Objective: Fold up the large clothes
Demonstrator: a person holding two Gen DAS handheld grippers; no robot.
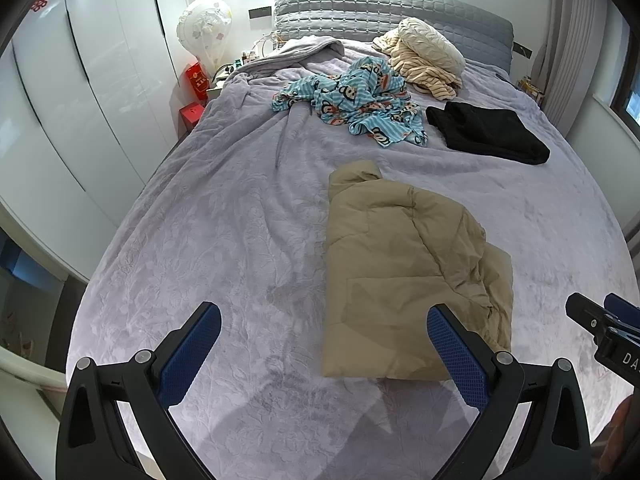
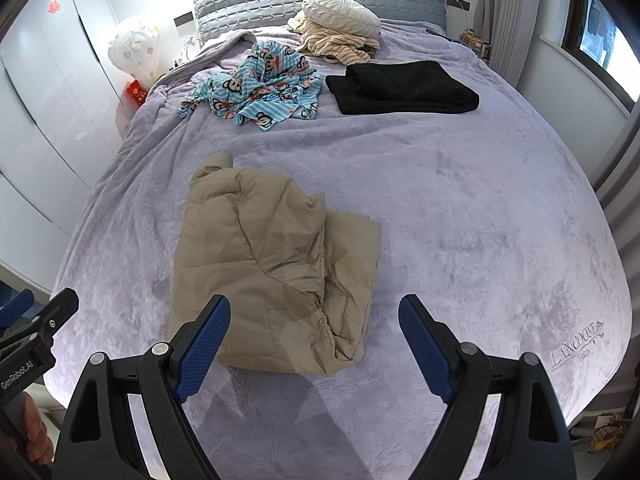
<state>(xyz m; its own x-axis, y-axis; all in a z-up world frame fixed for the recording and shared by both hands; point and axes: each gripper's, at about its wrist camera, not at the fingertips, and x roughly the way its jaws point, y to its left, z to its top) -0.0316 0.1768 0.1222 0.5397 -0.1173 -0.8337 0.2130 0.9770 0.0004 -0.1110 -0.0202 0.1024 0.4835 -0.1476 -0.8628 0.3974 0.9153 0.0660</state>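
Note:
A tan puffer jacket (image 1: 404,264) (image 2: 272,264) lies folded into a rough rectangle on the lilac bedspread (image 1: 224,240) (image 2: 460,216), collar toward the headboard. My left gripper (image 1: 324,332) hovers above the bed's near edge, open and empty, its right pad over the jacket's near corner. My right gripper (image 2: 316,324) is also open wide with nothing held, hanging above the jacket's near right edge. Each gripper's tip shows at the side of the other's view.
Farther up the bed lie a blue cartoon-print garment (image 1: 356,100) (image 2: 260,84), a folded black garment (image 1: 488,130) (image 2: 404,86) and a cream striped pile with a pillow (image 1: 428,56) (image 2: 340,28). White wardrobes (image 1: 72,100) stand left; a window (image 2: 604,44) is right.

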